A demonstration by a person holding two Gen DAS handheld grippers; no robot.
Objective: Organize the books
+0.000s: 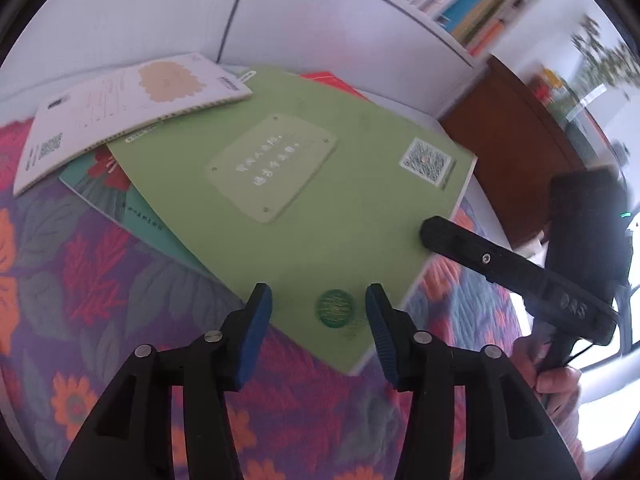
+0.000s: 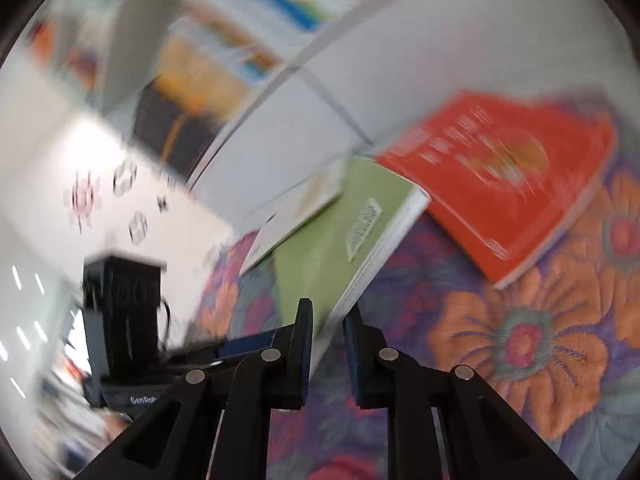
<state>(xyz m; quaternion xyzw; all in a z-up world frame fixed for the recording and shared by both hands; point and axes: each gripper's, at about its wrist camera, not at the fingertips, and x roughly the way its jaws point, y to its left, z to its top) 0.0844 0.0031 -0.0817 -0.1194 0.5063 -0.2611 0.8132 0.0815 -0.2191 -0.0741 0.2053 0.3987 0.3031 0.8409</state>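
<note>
A green book [image 1: 320,216] tops a loose pile on the floral cloth [image 1: 80,264]. A white spiral notebook [image 1: 120,108] overlaps its far left, a teal book [image 1: 120,200] lies under it, and a red sliver shows behind. My left gripper [image 1: 318,304] hovers open over the green book's near corner, pads apart from it. In the right wrist view my right gripper [image 2: 329,314] is shut on the green book [image 2: 340,232] at its page edge, which tilts upward. A red book [image 2: 508,184] lies flat to the right. The right gripper's upper finger [image 1: 460,244] rests on the cover's right edge.
A white cabinet wall [image 1: 320,20] stands behind the pile. A shelf of upright books [image 1: 472,4] runs above it at the right. A brown wooden panel [image 1: 512,140] is at the right. A person's hand [image 1: 556,380] holds the right tool.
</note>
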